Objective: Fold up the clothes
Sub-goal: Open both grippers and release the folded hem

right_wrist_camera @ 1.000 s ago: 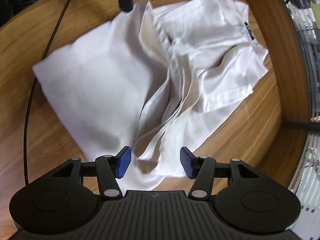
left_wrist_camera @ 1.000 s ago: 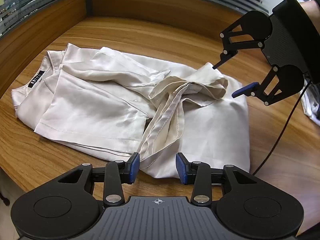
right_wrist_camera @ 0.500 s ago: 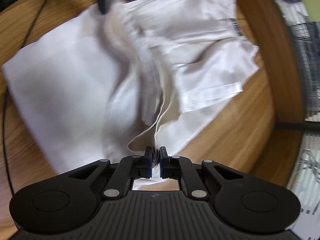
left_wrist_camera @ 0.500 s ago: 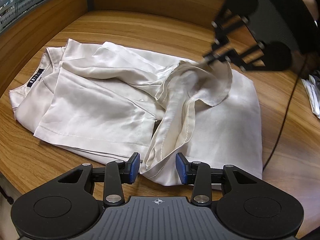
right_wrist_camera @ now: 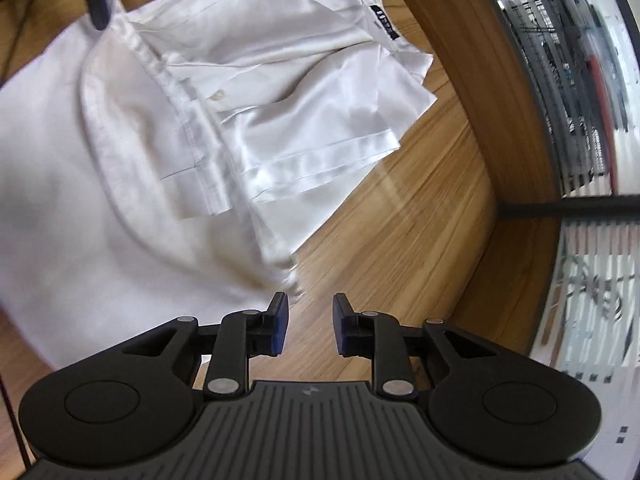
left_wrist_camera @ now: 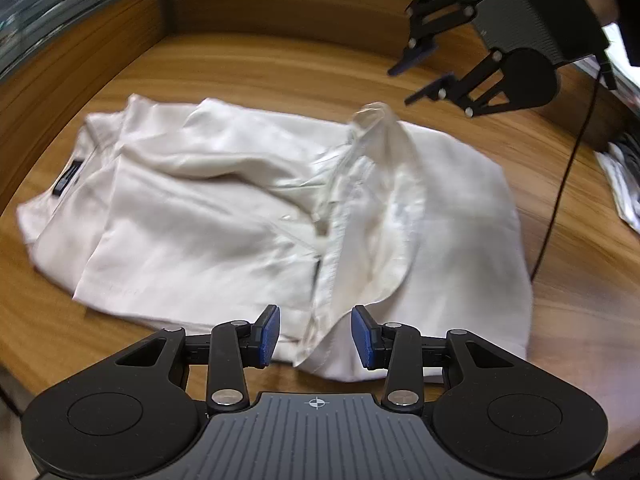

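- Left gripper [left_wrist_camera: 315, 336]: jaws stand partly apart, low over the near edge of the garment. A hem fold of the cloth lies between the blue pads [left_wrist_camera: 268, 334], but no pad visibly presses it; judged not gripping.
- Right gripper [right_wrist_camera: 310, 326]: jaws are narrow and opening. Only bare wood shows between them; the cloth's corner lies just beside the left pad, untouched. In the left wrist view it [left_wrist_camera: 420, 80] hangs above the far side of the garment, clear of it.
- Task item: a cream satin shirt [left_wrist_camera: 248, 216] lies on the wooden bench [left_wrist_camera: 280, 68], roughly central, with a dark neck label [left_wrist_camera: 66, 178] at one end.
- Condition: the half toward the right gripper lies fairly smooth; a ridge of hem and placket [left_wrist_camera: 360, 184] stands raised along the middle; the label end is rumpled in loose layers.
- Progress, as judged: an early stage. The shirt is gathered into a rough block, not a neat fold.
- Outstanding, as judged: flatten the ridge, square the layers, complete the folds.
- Also present: a black cable [left_wrist_camera: 560, 200] trailing on the bench beside the shirt.
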